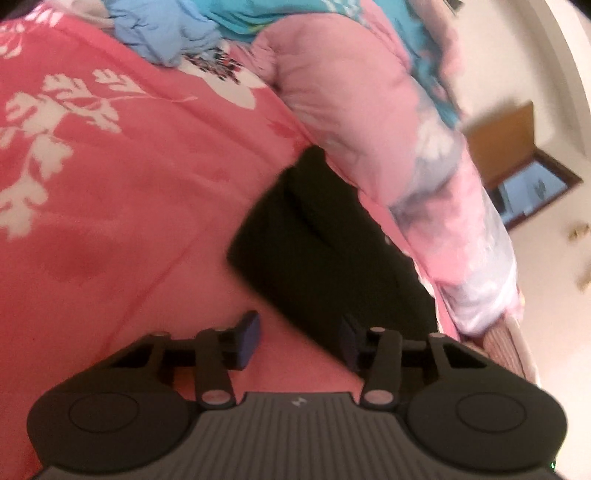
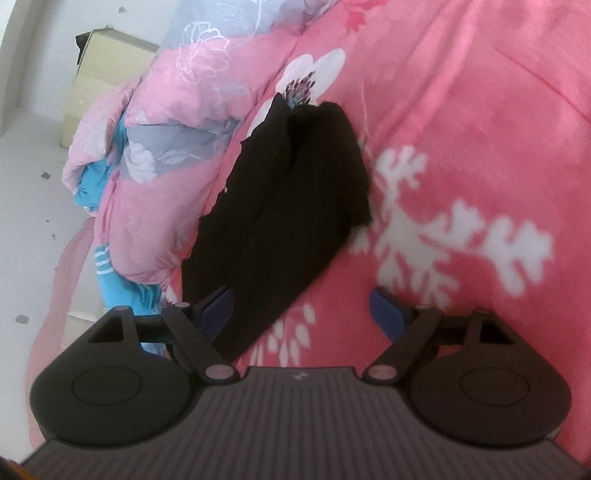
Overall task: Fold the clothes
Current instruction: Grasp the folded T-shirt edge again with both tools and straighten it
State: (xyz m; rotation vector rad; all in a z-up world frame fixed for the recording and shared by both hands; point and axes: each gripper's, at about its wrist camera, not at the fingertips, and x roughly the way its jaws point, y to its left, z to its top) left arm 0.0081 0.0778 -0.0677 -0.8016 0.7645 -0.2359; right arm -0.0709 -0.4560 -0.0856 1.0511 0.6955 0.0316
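Note:
A black garment (image 1: 325, 251) lies folded in a long strip on the pink flowered bedsheet (image 1: 110, 184), tight against a bunched quilt. My left gripper (image 1: 299, 341) hovers at its near end, jaws partly apart with only sheet showing between them; the dark cloth's edge runs close by the right fingertip (image 1: 349, 343). In the right wrist view the same black garment (image 2: 295, 206) stretches away from my right gripper (image 2: 303, 312), which is wide open. The garment's near end lies between its fingers, next to the left pad (image 2: 218, 310), with no pad pressing on it.
A pink and grey quilt (image 1: 406, 147) (image 2: 166, 122) is heaped along the bed's edge, with turquoise fabric (image 2: 92, 184) tucked in it. Light blue cloth (image 1: 166, 33) lies farther up the bed. A pale wooden cabinet (image 2: 107, 74) stands on the floor (image 2: 29, 184) beyond.

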